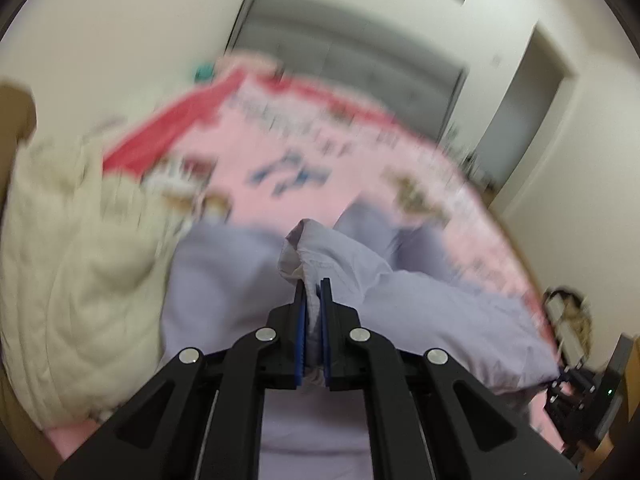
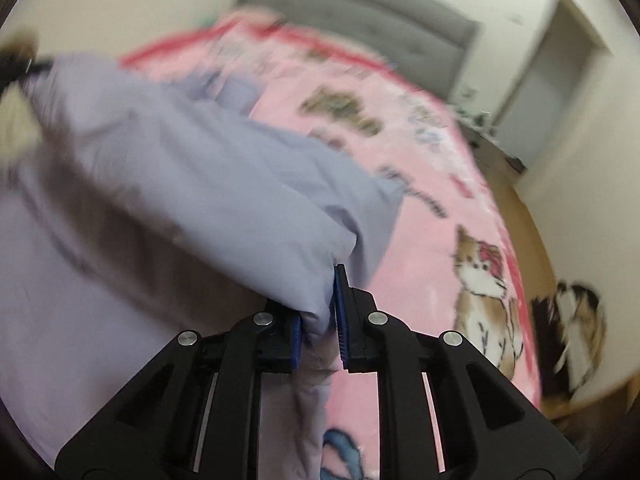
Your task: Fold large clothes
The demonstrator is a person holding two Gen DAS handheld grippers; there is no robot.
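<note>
A large lavender garment [image 1: 224, 280] hangs lifted over a bed with a pink cartoon blanket [image 1: 256, 152]. My left gripper [image 1: 313, 286] is shut on a bunched edge of the garment, which sticks up past the fingertips. My right gripper [image 2: 334, 276] is shut on another fold of the same garment [image 2: 180, 184], which stretches away to the upper left. In the right wrist view the other gripper [image 2: 16, 66] shows dimly at the far left edge, holding the cloth. Both views are blurred by motion.
A cream quilted blanket [image 1: 68, 260] is heaped at the bed's left. A grey headboard [image 1: 340, 56] and a doorway [image 1: 520, 112] stand at the far end. The pink blanket [image 2: 440, 184] is bare to the right. A dark patterned bag [image 2: 572, 328] lies on the wooden floor.
</note>
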